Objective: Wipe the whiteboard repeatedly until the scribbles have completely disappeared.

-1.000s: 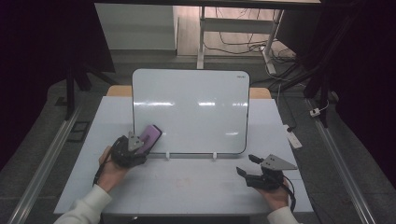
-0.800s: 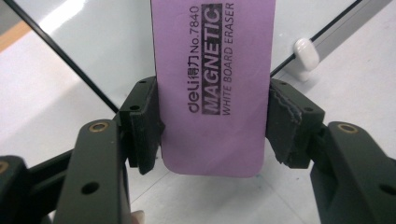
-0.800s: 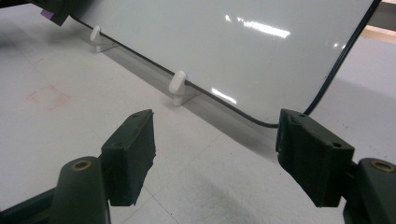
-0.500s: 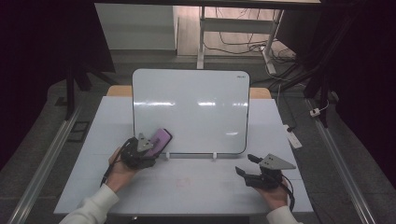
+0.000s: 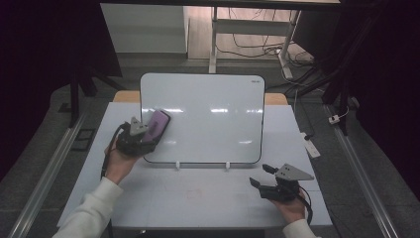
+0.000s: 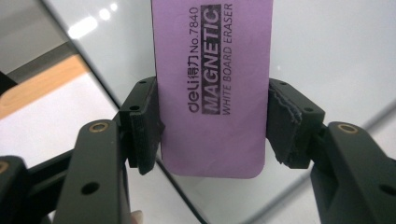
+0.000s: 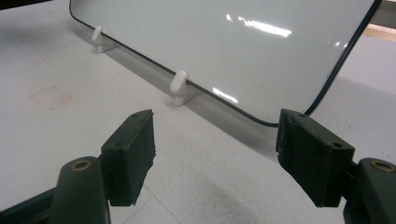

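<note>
A purple magnetic whiteboard eraser (image 6: 215, 84) is clamped between the pads of my left gripper (image 6: 214, 128), shut on its two long sides. In the high view the eraser (image 5: 156, 124) and left gripper (image 5: 148, 135) are raised at the left side of the upright whiteboard (image 5: 208, 119), the eraser's face near the board's surface. My right gripper (image 5: 261, 176) rests low on the table at the front right, open with nothing between its jaws; its own view looks past its fingertips (image 7: 130, 154) at the whiteboard (image 7: 243, 42) and one white foot (image 7: 180, 86).
The white table (image 5: 198, 198) carries the whiteboard on two small white feet (image 5: 177, 165). A white object (image 5: 311, 147) lies on the table's right edge. A faint reddish mark (image 7: 49, 97) stains the table in front of the board. Desk legs and cables sit behind.
My left hand has risen and moved right toward the whiteboard, carrying the purple eraser up against the board's left part. The right gripper has stayed where it was.
</note>
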`<action>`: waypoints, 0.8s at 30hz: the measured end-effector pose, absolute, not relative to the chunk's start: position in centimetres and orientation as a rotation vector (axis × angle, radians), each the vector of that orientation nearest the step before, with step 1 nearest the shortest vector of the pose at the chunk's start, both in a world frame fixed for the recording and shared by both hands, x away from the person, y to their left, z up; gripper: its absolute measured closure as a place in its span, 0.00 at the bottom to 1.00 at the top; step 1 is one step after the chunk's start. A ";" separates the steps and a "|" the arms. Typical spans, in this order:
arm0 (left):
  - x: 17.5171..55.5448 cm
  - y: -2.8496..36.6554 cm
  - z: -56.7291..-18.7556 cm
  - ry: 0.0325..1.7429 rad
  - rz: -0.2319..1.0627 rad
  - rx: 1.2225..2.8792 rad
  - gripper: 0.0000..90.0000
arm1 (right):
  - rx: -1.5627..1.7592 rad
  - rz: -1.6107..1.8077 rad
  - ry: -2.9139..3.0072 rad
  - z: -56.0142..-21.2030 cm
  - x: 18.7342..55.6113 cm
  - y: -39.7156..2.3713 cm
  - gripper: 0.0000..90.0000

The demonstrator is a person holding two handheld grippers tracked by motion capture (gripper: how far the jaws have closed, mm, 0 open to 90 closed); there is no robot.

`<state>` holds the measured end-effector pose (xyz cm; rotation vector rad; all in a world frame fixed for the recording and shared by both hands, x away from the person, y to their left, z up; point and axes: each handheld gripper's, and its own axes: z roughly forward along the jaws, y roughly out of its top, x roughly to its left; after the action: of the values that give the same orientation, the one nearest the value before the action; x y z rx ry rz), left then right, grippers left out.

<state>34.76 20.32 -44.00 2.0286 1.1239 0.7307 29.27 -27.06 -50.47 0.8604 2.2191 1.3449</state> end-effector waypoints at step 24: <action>30.3 18.4 -45.2 0.941 0.531 2.060 0.46 | 0.857 1.350 2.212 -50.3 29.2 -27.0 0.31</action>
<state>30.27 18.40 -45.23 2.0598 0.9411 0.5311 29.15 -27.01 -50.33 0.8569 2.2119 1.3505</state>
